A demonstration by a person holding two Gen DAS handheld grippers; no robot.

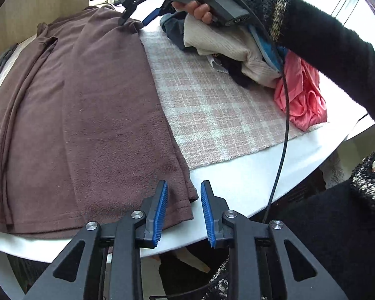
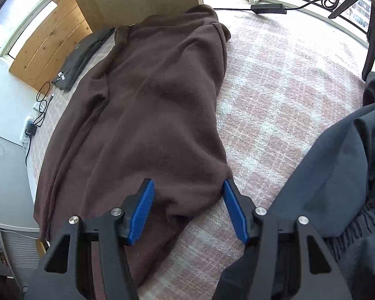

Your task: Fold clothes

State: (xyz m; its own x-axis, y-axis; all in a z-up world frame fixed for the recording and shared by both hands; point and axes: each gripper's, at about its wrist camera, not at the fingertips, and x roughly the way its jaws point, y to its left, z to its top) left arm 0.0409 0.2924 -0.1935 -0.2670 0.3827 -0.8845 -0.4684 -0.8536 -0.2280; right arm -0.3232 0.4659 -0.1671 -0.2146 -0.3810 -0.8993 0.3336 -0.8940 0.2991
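A brown fleece garment (image 1: 87,112) lies folded lengthwise on the pink plaid cloth (image 1: 212,105). My left gripper (image 1: 184,185) stands open over its near hem corner, and the pads are not pressing on the fabric. At the garment's far end a hand holds my right gripper (image 1: 137,20). In the right wrist view the right gripper (image 2: 188,182) is open and straddles a corner of the brown garment (image 2: 157,100), which bulges loosely between the blue pads.
A pile of clothes with a cream knit (image 1: 225,42) and a pink piece (image 1: 302,95) sits on the cloth's right side. A dark grey garment (image 2: 337,175) lies beside my right gripper. A folded dark garment (image 2: 85,52) rests far left. The white table edge (image 1: 237,182) is close.
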